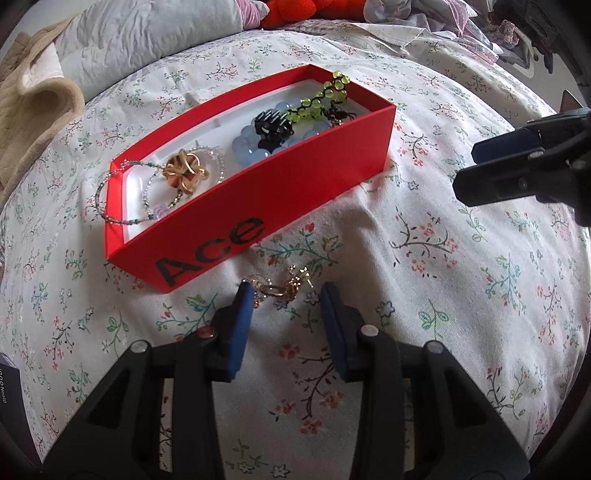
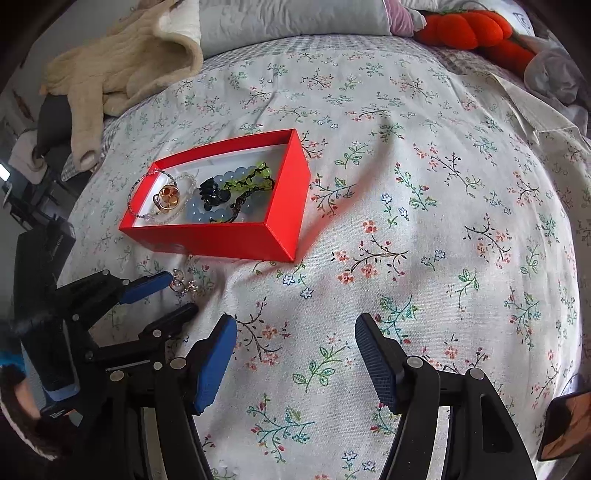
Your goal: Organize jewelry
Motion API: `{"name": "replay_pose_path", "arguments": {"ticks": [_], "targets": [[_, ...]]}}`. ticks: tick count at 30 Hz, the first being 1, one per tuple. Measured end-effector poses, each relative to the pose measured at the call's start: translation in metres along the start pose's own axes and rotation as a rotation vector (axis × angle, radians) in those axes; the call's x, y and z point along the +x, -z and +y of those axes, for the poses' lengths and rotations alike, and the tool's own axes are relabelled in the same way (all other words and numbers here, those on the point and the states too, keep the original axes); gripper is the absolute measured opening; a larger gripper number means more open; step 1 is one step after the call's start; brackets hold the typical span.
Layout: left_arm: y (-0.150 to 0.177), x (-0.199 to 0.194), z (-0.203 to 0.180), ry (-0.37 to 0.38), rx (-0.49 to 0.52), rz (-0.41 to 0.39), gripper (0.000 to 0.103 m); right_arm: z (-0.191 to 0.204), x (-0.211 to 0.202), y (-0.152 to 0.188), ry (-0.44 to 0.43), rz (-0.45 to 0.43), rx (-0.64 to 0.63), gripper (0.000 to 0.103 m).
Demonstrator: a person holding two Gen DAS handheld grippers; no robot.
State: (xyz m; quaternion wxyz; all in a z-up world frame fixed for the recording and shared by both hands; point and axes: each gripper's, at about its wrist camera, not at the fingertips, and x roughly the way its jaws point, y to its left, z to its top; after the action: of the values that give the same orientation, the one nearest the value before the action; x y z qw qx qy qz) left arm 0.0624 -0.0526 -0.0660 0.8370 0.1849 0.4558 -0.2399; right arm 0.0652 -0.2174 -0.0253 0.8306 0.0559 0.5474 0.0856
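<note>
A red box (image 1: 258, 206) marked "Ace" lies on the floral bedspread; it also shows in the right wrist view (image 2: 236, 236). Inside are a blue bead bracelet (image 1: 251, 142), a black hair claw (image 1: 273, 123), a green bead strand (image 1: 325, 92), a gold knot piece (image 1: 184, 171) and a thin bead necklace (image 1: 110, 206) hanging over the box's end. Small gold earrings (image 1: 284, 288) lie on the bedspread in front of the box, between the fingers of my open left gripper (image 1: 286, 295), also seen in the right wrist view (image 2: 181, 291). My right gripper (image 2: 295, 332) is open and empty over bare bedspread.
A beige sweater (image 2: 122, 70), grey pillow (image 2: 288, 18) and orange plush (image 2: 476, 29) lie at the bed's far end. A dark box (image 2: 40, 254) sits at the left edge, a phone (image 2: 565, 424) at the lower right. Crumpled clothes (image 1: 461, 22) lie far right.
</note>
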Motion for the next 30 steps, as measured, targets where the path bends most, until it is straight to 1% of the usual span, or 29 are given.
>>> {"name": "replay_pose_path", "arguments": {"ticks": [2, 3, 4, 7, 10, 16, 21, 25, 30], "targets": [[0.000, 0.001, -0.001, -0.005, 0.003, 0.004, 0.027, -0.003, 0.000, 0.000, 0.002, 0.003, 0.005, 0.068], [0.000, 0.002, -0.002, -0.009, 0.005, 0.005, 0.025, -0.004, 0.000, 0.000, 0.004, 0.003, 0.009, 0.068], [-0.001, 0.002, -0.003, -0.011, 0.008, 0.007, 0.022, -0.006, 0.000, 0.001, 0.006, 0.004, 0.012, 0.068], [-0.002, 0.002, -0.006, -0.022, 0.009, 0.010, 0.022, -0.008, -0.001, 0.001, 0.008, 0.005, 0.019, 0.068], [-0.002, 0.000, -0.005, -0.017, 0.002, 0.013, 0.022, -0.009, -0.003, 0.001, 0.005, 0.002, 0.026, 0.068], [0.002, -0.012, 0.004, -0.018, -0.033, 0.016, 0.022, -0.002, -0.004, -0.003, -0.001, -0.002, 0.024, 0.068], [0.007, -0.018, 0.023, -0.004, -0.136, 0.052, 0.022, 0.015, 0.000, -0.005, -0.015, 0.007, -0.002, 0.068], [0.011, -0.020, 0.040, 0.001, -0.229, 0.077, 0.022, 0.035, 0.005, -0.005, -0.027, 0.009, -0.052, 0.068], [0.020, -0.022, 0.053, -0.031, -0.264, 0.105, 0.022, 0.063, 0.019, 0.001, -0.064, -0.003, -0.171, 0.068]]}}
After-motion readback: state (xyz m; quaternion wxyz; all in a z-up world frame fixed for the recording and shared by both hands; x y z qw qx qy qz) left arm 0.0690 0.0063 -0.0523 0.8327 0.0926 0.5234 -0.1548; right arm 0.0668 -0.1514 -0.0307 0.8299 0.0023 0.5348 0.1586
